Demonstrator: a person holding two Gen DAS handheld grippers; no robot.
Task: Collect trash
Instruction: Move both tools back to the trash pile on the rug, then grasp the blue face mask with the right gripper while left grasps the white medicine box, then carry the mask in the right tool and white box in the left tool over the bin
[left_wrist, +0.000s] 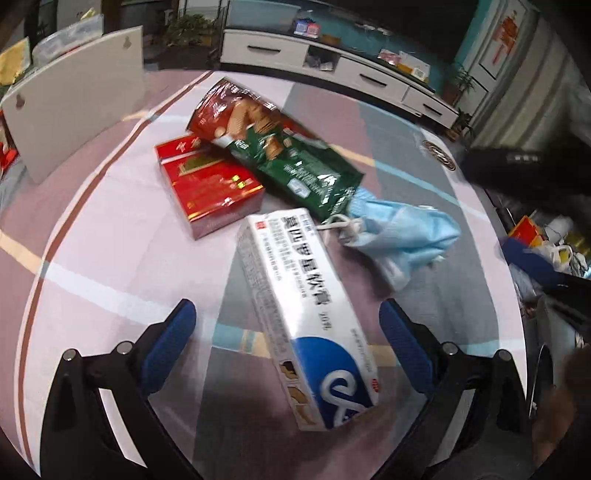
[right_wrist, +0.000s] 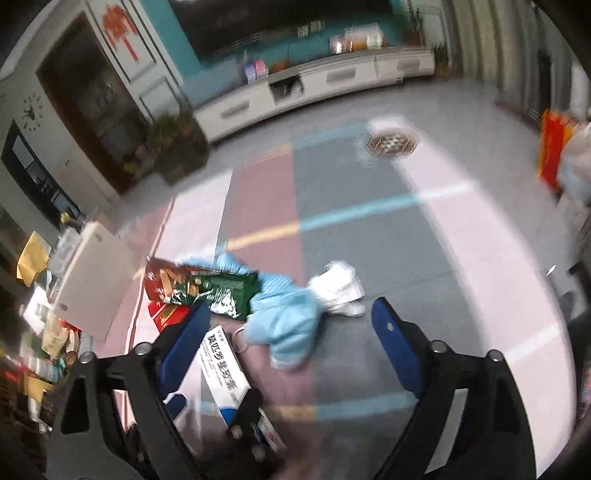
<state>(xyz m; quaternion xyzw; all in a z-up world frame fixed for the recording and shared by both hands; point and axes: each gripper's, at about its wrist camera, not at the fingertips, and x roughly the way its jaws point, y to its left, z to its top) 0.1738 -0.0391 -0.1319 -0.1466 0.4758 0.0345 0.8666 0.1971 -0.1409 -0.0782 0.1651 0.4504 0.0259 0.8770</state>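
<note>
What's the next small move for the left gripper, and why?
Probably lower the left gripper a little and close on the white and blue box. The box already lies between its open fingers, untouched by either pad, and it is the nearest piece of trash on the table.

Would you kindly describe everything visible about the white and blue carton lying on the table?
The white and blue carton is a long rectangular cardboard box, white with dark printed characters along its side and a blue panel with a white swirl at its near end. It looks closed and undamaged and lies flat on the patterned table, between the open fingers of the left hand-held gripper, which do not touch it. Its far end sits close to the green snack bag.
</note>
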